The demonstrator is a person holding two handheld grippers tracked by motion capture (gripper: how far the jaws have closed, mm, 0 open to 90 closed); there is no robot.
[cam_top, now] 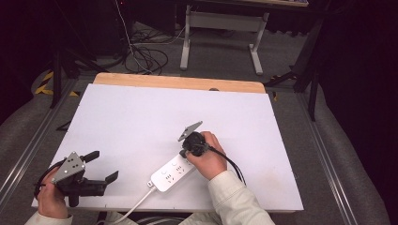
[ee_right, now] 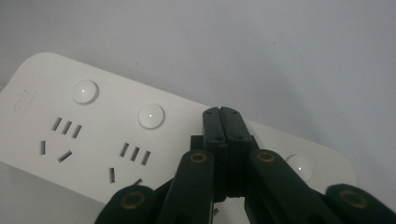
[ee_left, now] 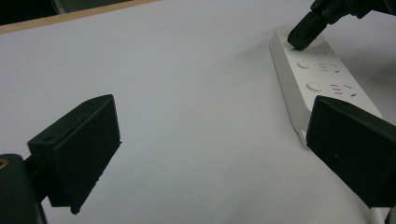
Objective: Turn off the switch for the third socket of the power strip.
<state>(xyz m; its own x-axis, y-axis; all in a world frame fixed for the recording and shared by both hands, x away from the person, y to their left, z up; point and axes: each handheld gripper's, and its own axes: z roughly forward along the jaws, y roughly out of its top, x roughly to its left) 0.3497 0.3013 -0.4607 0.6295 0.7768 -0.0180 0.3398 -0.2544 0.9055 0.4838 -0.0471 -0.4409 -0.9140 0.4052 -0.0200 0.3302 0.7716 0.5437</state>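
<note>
The power strip (cam_top: 172, 174) lies near the surface's (cam_top: 141, 122) front edge under my closed, empty right gripper (ee_right: 222, 116) — press off-centre and it may skid — while my left gripper (cam_top: 101, 166) gapes idle beside it.

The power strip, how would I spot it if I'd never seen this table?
Start at the white table and look along its near edge, right of middle. The power strip lies flat there, a long white bar at a slant under the right gripper, whose shut fingers press down on it. Its round buttons, socket slots and white cable set it apart.
</note>
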